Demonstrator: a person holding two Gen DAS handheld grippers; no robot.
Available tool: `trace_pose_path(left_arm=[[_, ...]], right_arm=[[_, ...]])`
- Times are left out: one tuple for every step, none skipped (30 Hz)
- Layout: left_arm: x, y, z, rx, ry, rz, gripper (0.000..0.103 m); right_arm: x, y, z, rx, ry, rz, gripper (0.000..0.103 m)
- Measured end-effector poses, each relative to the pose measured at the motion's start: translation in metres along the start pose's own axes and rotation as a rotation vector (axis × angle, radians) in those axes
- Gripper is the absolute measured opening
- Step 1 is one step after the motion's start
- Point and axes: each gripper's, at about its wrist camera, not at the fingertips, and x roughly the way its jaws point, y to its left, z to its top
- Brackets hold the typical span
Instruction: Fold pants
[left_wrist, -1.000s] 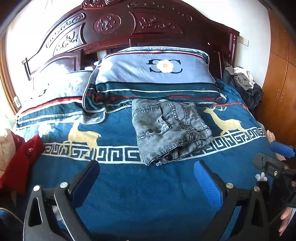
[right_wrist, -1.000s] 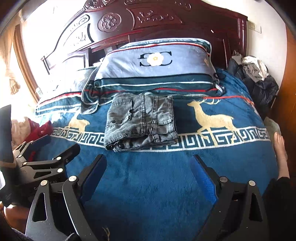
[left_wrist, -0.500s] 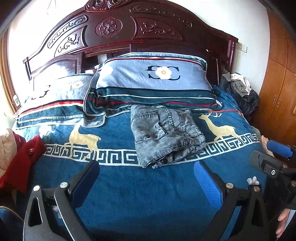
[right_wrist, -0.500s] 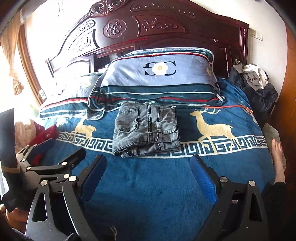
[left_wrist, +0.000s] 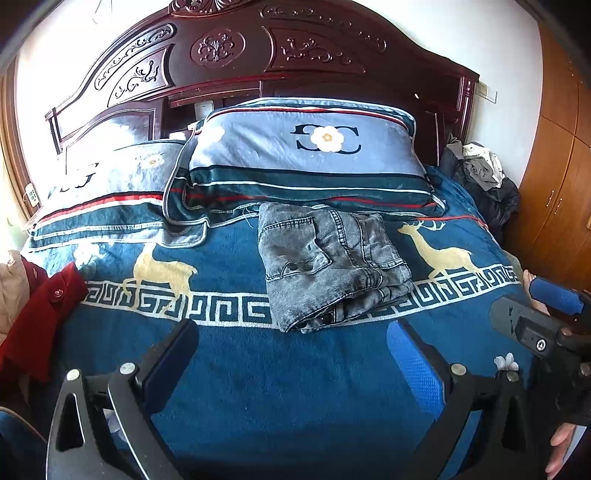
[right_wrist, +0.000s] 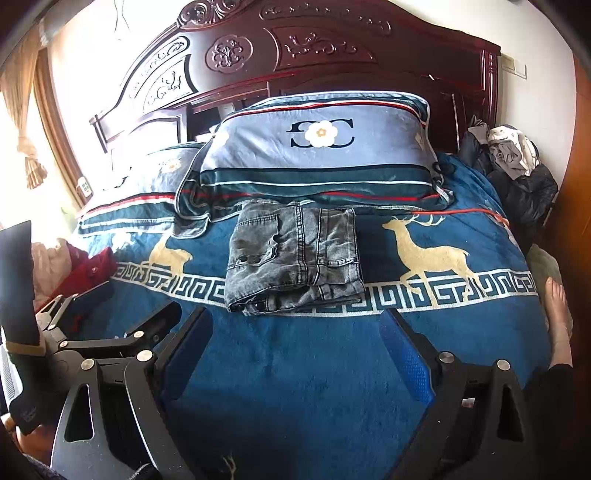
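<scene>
Grey denim pants (left_wrist: 328, 266) lie folded into a compact rectangle on the blue blanket, just in front of the big pillow; they also show in the right wrist view (right_wrist: 291, 258). My left gripper (left_wrist: 295, 358) is open and empty, held above the blanket well short of the pants. My right gripper (right_wrist: 295, 347) is open and empty, also short of the pants. The right gripper shows at the right edge of the left wrist view (left_wrist: 546, 325), and the left gripper at the left edge of the right wrist view (right_wrist: 92, 325).
A blue deer-pattern blanket (left_wrist: 258, 387) covers the bed. Two pillows (left_wrist: 306, 155) lean on the carved wooden headboard (left_wrist: 258, 48). Red clothing (left_wrist: 33, 317) lies at the left edge, a dark clothes pile (left_wrist: 484, 181) at the right, beside a wooden wardrobe (left_wrist: 554, 184). A bare foot (right_wrist: 557, 317) shows at the right.
Both grippers have drawn back and tilted up a little from the bed; the folded pants look smaller and lie unchanged. Both grippers stay open.
</scene>
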Motion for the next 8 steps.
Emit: trace_pose_path(left_arm=[[0.0015, -0.0010, -0.0002, 0.001, 0.003, 0.004, 0.103], [0.0030, -0.0019, -0.0006, 0.002, 0.004, 0.006, 0.103], [0.0042, -0.0024, -0.0011, 0.004, 0.003, 0.006, 0.103], [0.0052, -0.0035, -0.0016, 0.007, 0.000, 0.009, 0.103], [0.0062, -0.0047, -0.0022, 0.010, -0.004, 0.014, 0.103], [0.0075, -0.0043, -0.0020, 0.012, -0.007, 0.016, 0.103], [0.0088, -0.0053, -0.0026, 0.012, -0.008, 0.017, 0.103], [0.0090, -0.0051, -0.0024, 0.011, -0.005, 0.015, 0.103]], right_arm=[[0.0013, -0.0004, -0.0001, 0.002, 0.003, 0.001, 0.092], [0.0023, -0.0009, -0.0003, 0.003, 0.006, 0.001, 0.092], [0.0035, -0.0011, -0.0007, 0.005, 0.008, -0.001, 0.092], [0.0050, -0.0017, -0.0011, 0.007, 0.011, -0.003, 0.092], [0.0059, -0.0021, -0.0017, 0.007, 0.013, -0.004, 0.092], [0.0068, -0.0028, -0.0019, 0.008, 0.014, -0.005, 0.092], [0.0079, -0.0035, -0.0021, 0.010, 0.015, -0.005, 0.092], [0.0095, -0.0044, -0.0023, 0.012, 0.018, -0.006, 0.092]])
